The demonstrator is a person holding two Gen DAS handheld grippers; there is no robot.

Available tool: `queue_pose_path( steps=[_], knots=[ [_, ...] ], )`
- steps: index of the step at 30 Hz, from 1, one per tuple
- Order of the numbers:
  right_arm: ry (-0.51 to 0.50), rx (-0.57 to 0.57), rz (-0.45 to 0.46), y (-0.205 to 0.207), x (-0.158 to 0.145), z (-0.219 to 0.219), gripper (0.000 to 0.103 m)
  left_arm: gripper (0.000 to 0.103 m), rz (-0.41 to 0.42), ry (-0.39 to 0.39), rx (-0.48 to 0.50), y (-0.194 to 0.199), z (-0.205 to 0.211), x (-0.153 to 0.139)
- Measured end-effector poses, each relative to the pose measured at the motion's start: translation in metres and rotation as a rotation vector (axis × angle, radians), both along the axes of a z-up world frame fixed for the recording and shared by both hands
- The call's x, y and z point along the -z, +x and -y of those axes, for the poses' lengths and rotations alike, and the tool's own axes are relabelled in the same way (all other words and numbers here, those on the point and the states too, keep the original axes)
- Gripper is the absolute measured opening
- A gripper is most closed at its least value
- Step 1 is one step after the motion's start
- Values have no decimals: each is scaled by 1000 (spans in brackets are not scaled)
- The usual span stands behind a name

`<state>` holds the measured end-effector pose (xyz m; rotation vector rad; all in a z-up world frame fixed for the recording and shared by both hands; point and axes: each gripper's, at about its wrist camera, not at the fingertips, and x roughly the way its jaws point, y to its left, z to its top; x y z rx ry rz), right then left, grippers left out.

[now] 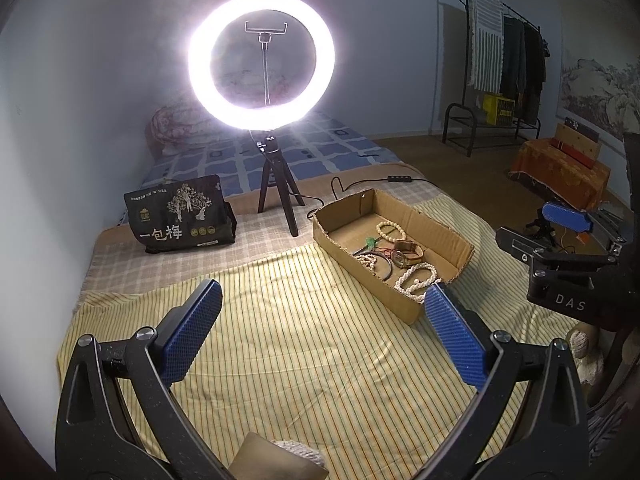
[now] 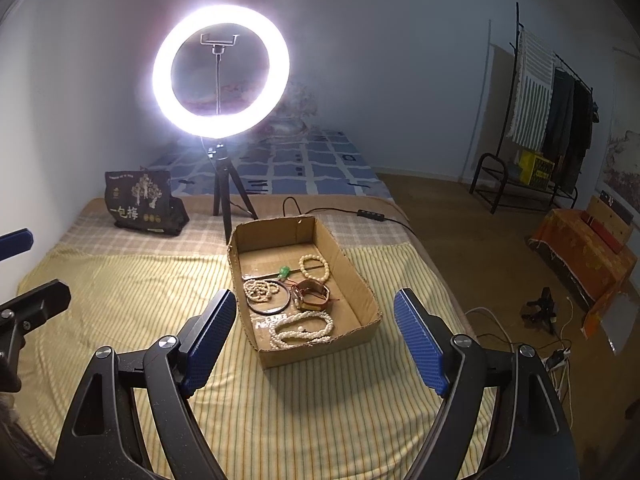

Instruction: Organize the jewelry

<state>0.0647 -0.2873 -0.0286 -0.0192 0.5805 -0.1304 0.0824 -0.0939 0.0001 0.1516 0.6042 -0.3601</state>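
- Here the cardboard box point(image 2: 362, 280) is sitting on the striped bedspread point(image 2: 132, 292), holding the jewelry: a pearl necklace point(image 2: 302, 330), a bead bracelet point(image 2: 314, 267), a watch point(image 2: 310, 296) and a dark bangle point(image 2: 269, 300)
- The right tongs point(image 2: 316, 320) are hanging wide with nothing between them, the box's near end lying just ahead
- The left tongs point(image 1: 322, 316) are gaping wide and empty over bare bedspread, the box lying ahead to their right

A lit ring light point(image 1: 261, 61) at the bed's point(image 1: 304, 344) far edge glares white; the room behind stays dim, and fisheye edges curve darkly.
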Motion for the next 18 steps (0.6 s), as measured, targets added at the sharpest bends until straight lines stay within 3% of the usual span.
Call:
queue_pose_path(
  steps=[18],
  knots=[
    [-3, 4, -3, -1, 1, 3, 81, 103, 11, -8, -12, 1, -3, -4]
  ],
)
